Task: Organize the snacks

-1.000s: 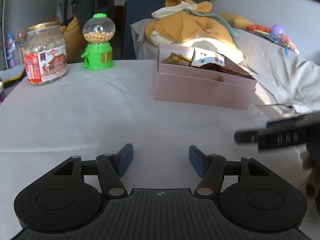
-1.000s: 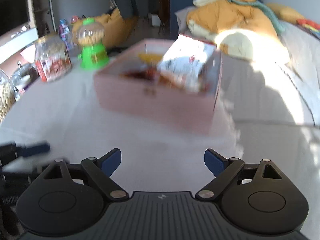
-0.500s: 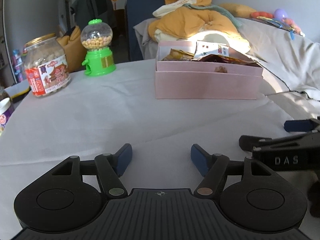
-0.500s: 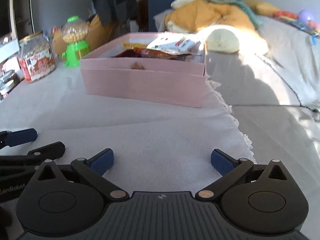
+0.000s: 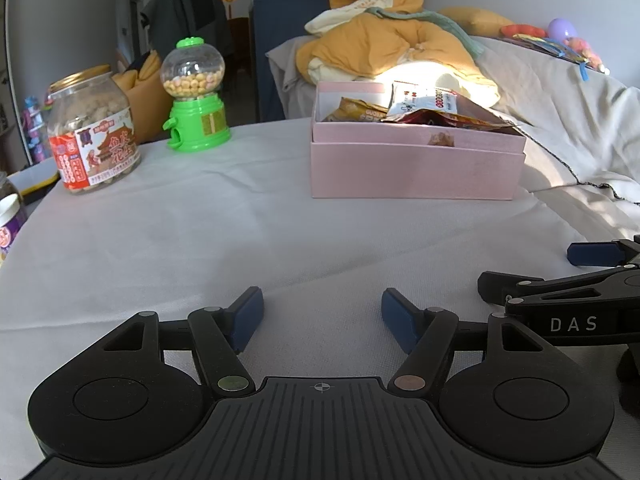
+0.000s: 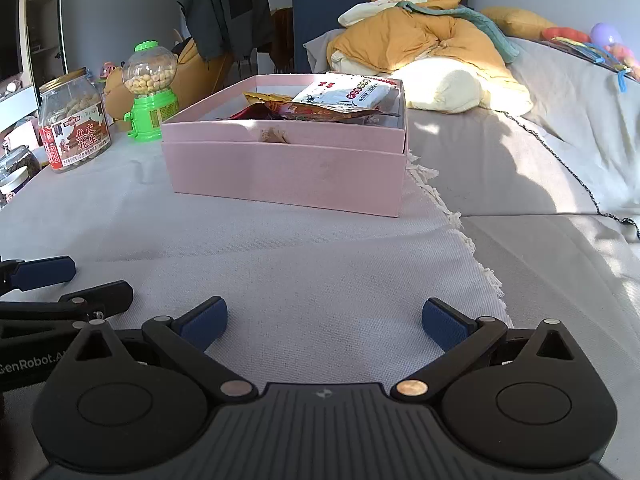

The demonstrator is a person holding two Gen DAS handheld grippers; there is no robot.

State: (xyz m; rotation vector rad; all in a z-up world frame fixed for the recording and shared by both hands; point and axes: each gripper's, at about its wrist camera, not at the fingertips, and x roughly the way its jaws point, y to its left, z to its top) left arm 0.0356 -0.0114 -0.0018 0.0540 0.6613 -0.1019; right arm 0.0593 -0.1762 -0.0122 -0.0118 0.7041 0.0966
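Observation:
A pink box [image 5: 416, 168] stands on the white tablecloth and holds several snack packets [image 5: 424, 110]; it also shows in the right wrist view [image 6: 288, 172], with a white packet [image 6: 348, 92] on top. My left gripper [image 5: 322, 316] is open and empty, low over the cloth, well short of the box. My right gripper [image 6: 324, 320] is open and empty, near the table's right edge. Each gripper shows at the side of the other's view.
A glass jar of nuts [image 5: 92, 132] and a green candy dispenser [image 5: 196, 96] stand at the back left. A small jar [image 5: 10, 220] sits at the left edge. A sofa with a yellow blanket [image 6: 420, 36] lies beyond the fringed table edge [image 6: 452, 216].
Both grippers have drawn back from the box and lowered toward the cloth. They have come to rest side by side, still open.

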